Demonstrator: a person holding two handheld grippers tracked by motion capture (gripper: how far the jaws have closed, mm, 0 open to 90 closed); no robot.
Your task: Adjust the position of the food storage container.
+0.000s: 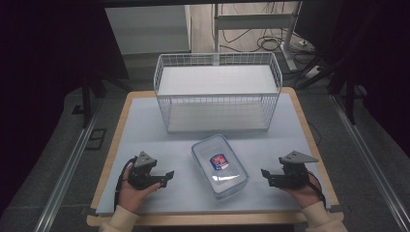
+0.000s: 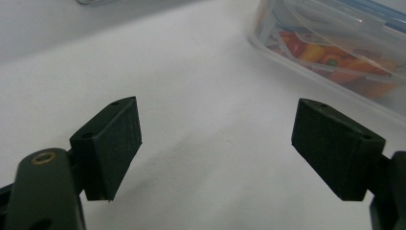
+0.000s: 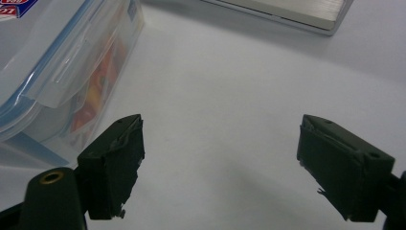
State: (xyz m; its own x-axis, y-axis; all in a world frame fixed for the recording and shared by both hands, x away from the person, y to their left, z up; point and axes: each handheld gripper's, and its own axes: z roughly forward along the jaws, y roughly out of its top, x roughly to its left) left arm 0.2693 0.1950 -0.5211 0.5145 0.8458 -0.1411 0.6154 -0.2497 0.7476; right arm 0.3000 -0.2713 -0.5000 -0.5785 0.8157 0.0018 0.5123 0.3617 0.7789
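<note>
**Between two open grippers: a lidded container awaiting a two-sided grasp**

On the white desk (image 1: 145, 130), near its front edge, a clear plastic container (image 1: 220, 165) with a clip-on lid is shown lying at a slant, a red-and-blue label on the lid. It is flanked by the left gripper (image 1: 167, 176) and the right gripper (image 1: 265, 175), each held by a hand low over the desk and aimed inward at the container. Neither is touching it; a strip of bare desk is left on each side. A white wire basket (image 1: 217, 92) is seen behind the container, well apart from it.

In the left gripper view the fingers (image 2: 112, 143) are spread wide with nothing between them, and the container (image 2: 335, 48), with orange contents visible through its wall, is seen ahead toward the upper right. In the right gripper view the fingers (image 3: 115, 160) are likewise parted and empty, and the container (image 3: 62, 72) is seen at the upper left, a lid clip facing the camera.

The step in hand is judged to be the approach, before any contact. For the next move, both grippers would probably have to be brought in until the fingers straddle the container's edges or lid clips. Whether lifting toward the basket or unclipping the lid is intended cannot be told.
</note>
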